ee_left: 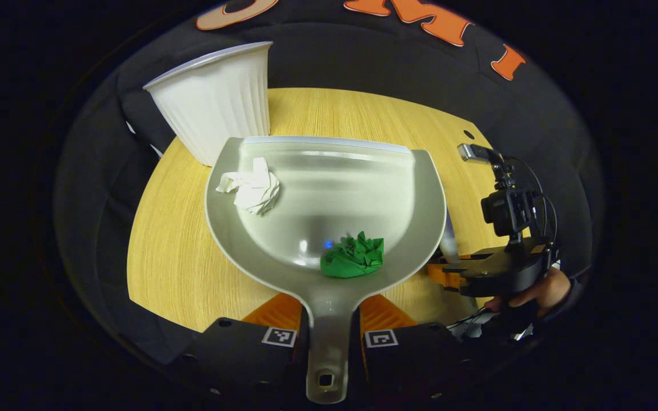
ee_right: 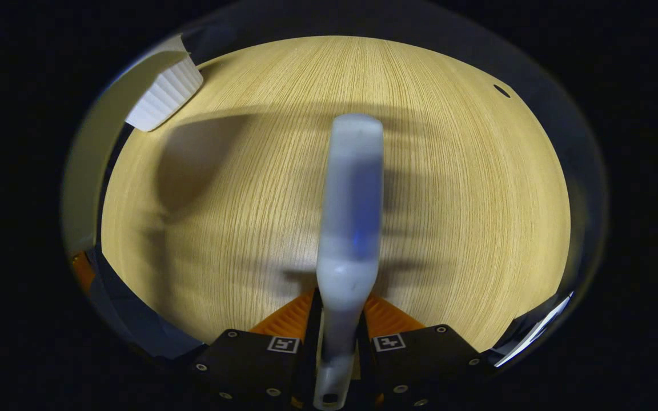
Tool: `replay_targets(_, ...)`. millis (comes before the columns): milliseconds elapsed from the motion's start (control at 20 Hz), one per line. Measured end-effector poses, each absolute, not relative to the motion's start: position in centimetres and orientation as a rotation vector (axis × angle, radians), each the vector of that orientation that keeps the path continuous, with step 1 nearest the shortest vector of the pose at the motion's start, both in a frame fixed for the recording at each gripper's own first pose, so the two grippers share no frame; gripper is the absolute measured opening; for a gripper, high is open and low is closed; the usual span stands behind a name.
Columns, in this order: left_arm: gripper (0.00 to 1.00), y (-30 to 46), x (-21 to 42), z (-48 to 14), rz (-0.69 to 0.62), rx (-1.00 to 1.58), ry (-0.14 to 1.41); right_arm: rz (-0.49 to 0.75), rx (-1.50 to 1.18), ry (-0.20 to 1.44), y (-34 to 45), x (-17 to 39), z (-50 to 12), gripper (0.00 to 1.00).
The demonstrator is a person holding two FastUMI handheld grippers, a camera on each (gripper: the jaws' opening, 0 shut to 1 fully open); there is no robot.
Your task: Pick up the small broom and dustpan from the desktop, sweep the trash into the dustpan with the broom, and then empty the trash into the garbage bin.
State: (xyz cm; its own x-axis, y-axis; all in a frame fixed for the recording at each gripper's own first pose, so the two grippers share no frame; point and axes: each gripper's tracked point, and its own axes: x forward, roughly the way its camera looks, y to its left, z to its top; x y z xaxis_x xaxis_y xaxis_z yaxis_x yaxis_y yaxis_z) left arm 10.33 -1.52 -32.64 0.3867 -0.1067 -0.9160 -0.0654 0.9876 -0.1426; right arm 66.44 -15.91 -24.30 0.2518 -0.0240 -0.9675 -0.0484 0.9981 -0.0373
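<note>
Grey dustpan [ee_left: 329, 194] clamped by left gripper [ee_left: 329, 319], trash [ee_left: 353, 258] aboard; right gripper [ee_right: 337, 325] clamps broom [ee_right: 349, 217]; bin [ee_left: 215, 100] (11 o'clock) awaits emptying.

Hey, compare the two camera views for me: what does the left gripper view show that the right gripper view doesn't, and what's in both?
Left gripper view: the dustpan clamped by its handle in the left tongs, carrying a white paper wad and a green paper wad, plus the right tongs and the hand holding them.

Right gripper view: the broom, gripped by its handle in those tongs, hanging over bare wood.

Both: the wooden table and the white ribbed bin.
</note>
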Motion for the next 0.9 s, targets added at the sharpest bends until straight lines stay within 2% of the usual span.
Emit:
replay_targets(200,0.29,-0.9,10.7,-29.1,-0.041,-0.163,1.118,0.026,-0.061,1.307,-15.9,66.6,-24.1,0.44)
replay_targets(300,0.29,0.1,10.6,-26.8,-0.053,-0.152,1.098,0.031,-0.058,1.3,-16.0,66.7,-23.9,0.47)
replay_targets(450,0.29,2.1,10.7,-23.5,-0.068,-0.114,1.076,0.042,-0.05,1.295,-15.9,66.7,-23.8,0.5)
replay_targets(500,0.29,2.7,10.8,-22.5,-0.073,-0.11,1.078,0.046,-0.05,1.294,-16.0,66.8,-23.7,0.43)
replay_targets(550,0.29,3.7,10.9,-21.6,-0.071,-0.107,1.076,0.049,-0.048,1.292,-16.0,66.8,-23.7,0.54)
replay_targets(600,0.29,4.8,11.3,-20.7,-0.065,-0.099,1.075,0.054,-0.045,1.292,-15.9,66.8,-23.6,0.58)
replay_targets(750,0.29,9.8,12.8,-18.4,-0.012,-0.049,1.064,0.063,-0.037,1.286,-15.9,66.8,-23.7,0.65)
replay_targets(800,0.29,11.7,13.4,-17.6,0.01,-0.035,1.062,0.068,-0.032,1.284,-15.7,66.9,-23.7,0.58)
replay_targets(850,0.29,13.6,14.2,-17.1,0.037,-0.027,1.058,0.072,-0.03,1.284,-15.6,66.9,-23.6,0.68)
replay_targets(900,0.29,15.6,14.8,-16.8,0.066,-0.015,1.057,0.078,-0.029,1.283,-15.4,66.9,-23.5,0.7)
